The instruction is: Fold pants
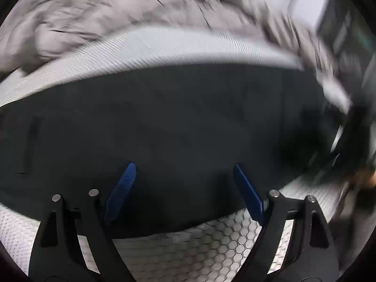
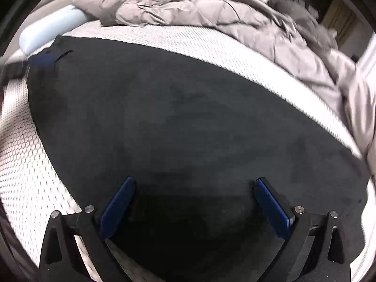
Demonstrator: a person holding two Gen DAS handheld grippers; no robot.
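Left wrist view is smeared by motion blur, most of all along its right edge, where dark shapes and an orange-brown patch cannot be identified. Largest in both views is the bed (image 1: 178, 253), its white cover printed with a honeycomb pattern that shows sharply only near the lower rim and runs out of frame on every side. Across it lie the black pants (image 2: 188, 117), spread flat; their fabric is so dark that seams and folds barely show, apart from one short slit near the far left end in the right wrist view. Behind them a crumpled grey duvet (image 2: 188, 7) is heaped, its far end blurred and cut off. A pale blue pillow (image 2: 49, 28) peeks out at upper left. The left gripper (image 1: 183, 178) hangs over the pants with blue pads spread wide, nothing between them; the right gripper (image 2: 195, 199) is likewise splayed and empty above the cloth.
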